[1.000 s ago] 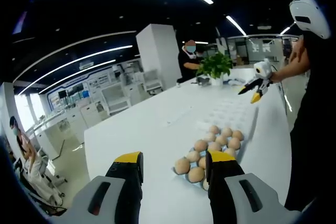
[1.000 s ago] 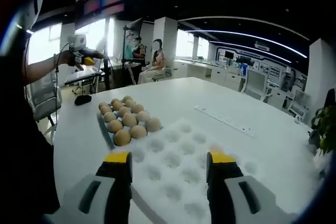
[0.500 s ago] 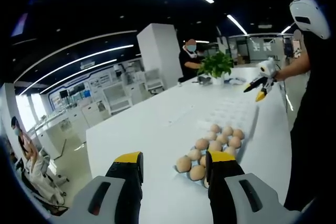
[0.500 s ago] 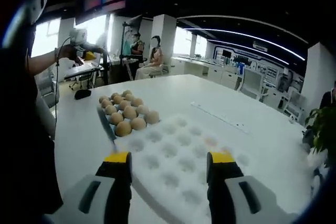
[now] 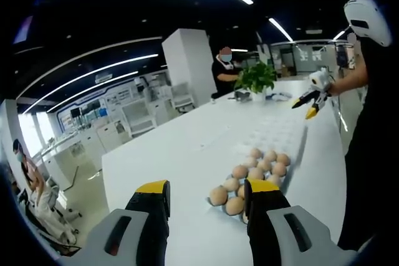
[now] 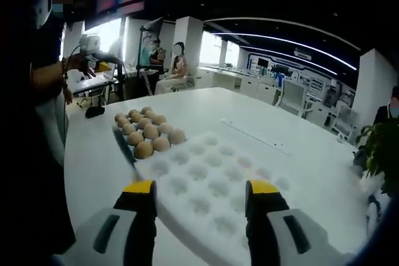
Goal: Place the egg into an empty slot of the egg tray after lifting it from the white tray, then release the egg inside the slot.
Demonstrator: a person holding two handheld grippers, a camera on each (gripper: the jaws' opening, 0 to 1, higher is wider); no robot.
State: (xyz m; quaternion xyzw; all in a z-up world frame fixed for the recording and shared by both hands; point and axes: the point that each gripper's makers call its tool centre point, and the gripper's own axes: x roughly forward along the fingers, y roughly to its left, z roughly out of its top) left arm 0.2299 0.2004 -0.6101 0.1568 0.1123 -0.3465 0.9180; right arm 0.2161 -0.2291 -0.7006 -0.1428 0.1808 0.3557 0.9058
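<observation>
White moulded foam, dimpled with vacant slots, is the egg tray (image 6: 212, 185) lying directly beyond your right gripper (image 6: 202, 194), whose yellow-tipped jaws stand apart and carry nothing. To its far left, touching its edge, sits the second tray with brown eggs (image 6: 144, 132) packed in rows; its colour is hard to judge under the eggs, so I take it to be the white tray the task names. Your left gripper (image 5: 206, 197) hangs above the near end of that same cluster of eggs in the left gripper view, jaws likewise spread and holding nothing, with the closest egg (image 5: 217, 196) between and just beyond the tips. Both trays rest on a long white table (image 5: 162, 154). Assessment: no egg is gripped and every visible slot in the foam tray is vacant, so lifting, carrying, seating and release all remain to be done.
</observation>
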